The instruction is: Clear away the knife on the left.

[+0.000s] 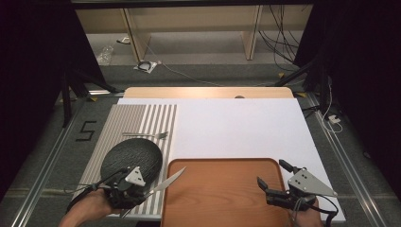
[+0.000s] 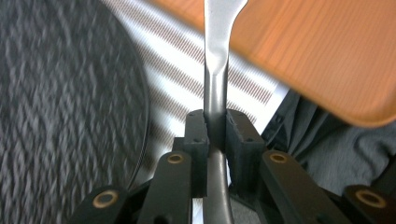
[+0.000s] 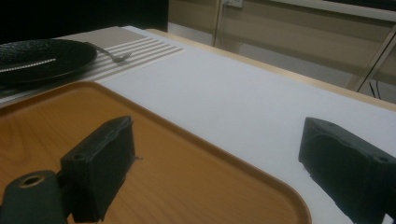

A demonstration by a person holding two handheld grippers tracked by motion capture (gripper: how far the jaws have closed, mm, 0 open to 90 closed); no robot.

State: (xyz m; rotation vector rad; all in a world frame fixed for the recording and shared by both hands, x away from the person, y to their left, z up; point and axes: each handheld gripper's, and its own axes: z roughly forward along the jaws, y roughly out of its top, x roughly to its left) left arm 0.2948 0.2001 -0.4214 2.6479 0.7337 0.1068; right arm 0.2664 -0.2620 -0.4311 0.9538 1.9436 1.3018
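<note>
**Knife in the left gripper, at the edge of the wooden tray**

The wooden tray (image 1: 222,194) lies at the near side of the table, and all places here are given from it. Its floor is bare wood in the high view and in the right gripper view; nothing lies inside it.

The left gripper (image 1: 137,189) is just left of the tray, over the striped placemat (image 1: 142,118). Its two jaws are clamped on the handle of a knife (image 1: 165,183) (the left gripper view shows the pads pressing the handle from both sides). The knife is lifted and slanted, and its blade points over the tray's left rim; whether the tip touches the wood I cannot tell.

The black plate (image 1: 131,158) rests on the placemat, left of the tray and just beside it. No food shows on its dark, rough surface. A fork (image 1: 146,135) lies on the placemat beyond the plate, farther from the tray.

The right gripper (image 1: 273,182) is at the tray's right rim. Its jaws stand wide apart with nothing between them; one is over the tray's wood and the other over the white table cover (image 1: 241,127).
</note>
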